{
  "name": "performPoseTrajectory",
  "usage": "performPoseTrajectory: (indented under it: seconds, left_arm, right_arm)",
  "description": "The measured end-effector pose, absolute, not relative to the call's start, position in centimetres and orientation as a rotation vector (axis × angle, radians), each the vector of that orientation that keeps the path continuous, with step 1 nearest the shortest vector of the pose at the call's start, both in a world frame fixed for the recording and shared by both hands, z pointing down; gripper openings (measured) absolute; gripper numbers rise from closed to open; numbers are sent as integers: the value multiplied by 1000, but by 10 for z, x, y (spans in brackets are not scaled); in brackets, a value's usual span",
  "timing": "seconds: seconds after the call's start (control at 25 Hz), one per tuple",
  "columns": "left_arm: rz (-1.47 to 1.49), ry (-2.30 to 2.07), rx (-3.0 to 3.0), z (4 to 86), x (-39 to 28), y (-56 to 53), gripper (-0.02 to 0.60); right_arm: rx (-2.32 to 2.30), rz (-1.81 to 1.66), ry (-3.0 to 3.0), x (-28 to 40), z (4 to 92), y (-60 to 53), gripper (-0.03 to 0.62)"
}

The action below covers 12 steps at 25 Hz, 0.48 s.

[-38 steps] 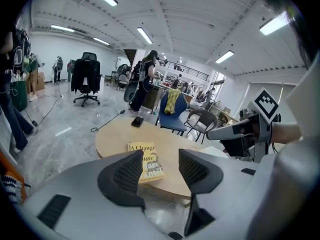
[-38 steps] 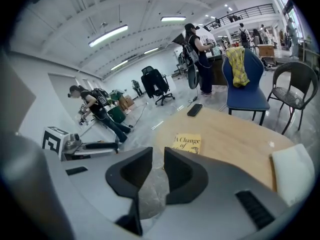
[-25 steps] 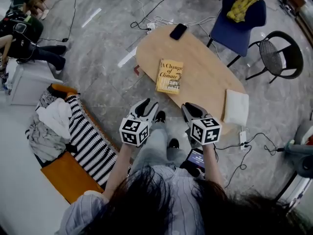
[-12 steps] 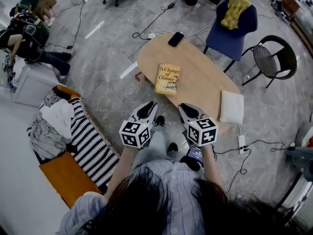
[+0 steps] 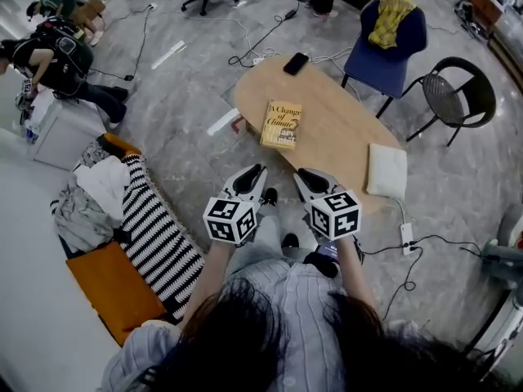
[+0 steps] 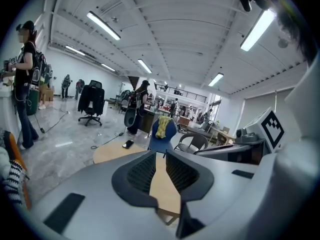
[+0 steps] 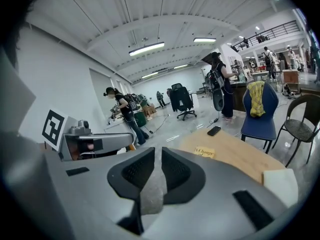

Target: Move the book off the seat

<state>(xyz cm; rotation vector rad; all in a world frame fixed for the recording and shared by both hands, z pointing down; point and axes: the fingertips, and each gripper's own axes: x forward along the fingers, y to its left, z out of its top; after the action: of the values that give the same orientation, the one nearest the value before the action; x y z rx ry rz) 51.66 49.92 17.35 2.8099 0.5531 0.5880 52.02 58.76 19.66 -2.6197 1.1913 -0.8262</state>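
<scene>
The yellow book (image 5: 282, 125) lies flat on the oval wooden table (image 5: 343, 129), and it also shows in the right gripper view (image 7: 204, 152). Both grippers hang side by side over the person's lap, short of the table's near edge and apart from the book. My left gripper (image 5: 253, 174) (image 6: 160, 154) has just been closing; a narrow gap remains and nothing is between the jaws. My right gripper (image 5: 306, 176) (image 7: 157, 151) has also been closing, and its jaws stand narrowly apart and empty.
A black phone (image 5: 296, 63) and a white pad (image 5: 386, 171) lie on the table. Behind it stand a blue chair (image 5: 392, 43) with a yellow cloth and a black mesh chair (image 5: 462, 92). A striped blanket (image 5: 155, 235) and clothes cover the orange seat at the left. Cables cross the floor.
Both grippers have risen a little and come forward toward the table. The left jaws have narrowed. The book stays where it was on the table.
</scene>
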Motion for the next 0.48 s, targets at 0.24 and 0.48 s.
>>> performPoseTrajectory:
  seconds: [0.24, 0.48]
  left_arm:
    - [629, 533, 2822, 172, 488, 508, 72]
    - [669, 454, 2828, 176, 468, 494, 72]
  right_arm:
    - [-2608, -816, 1192, 507, 191, 598, 55]
    - [-2571, -822, 1230, 499, 191, 589, 55]
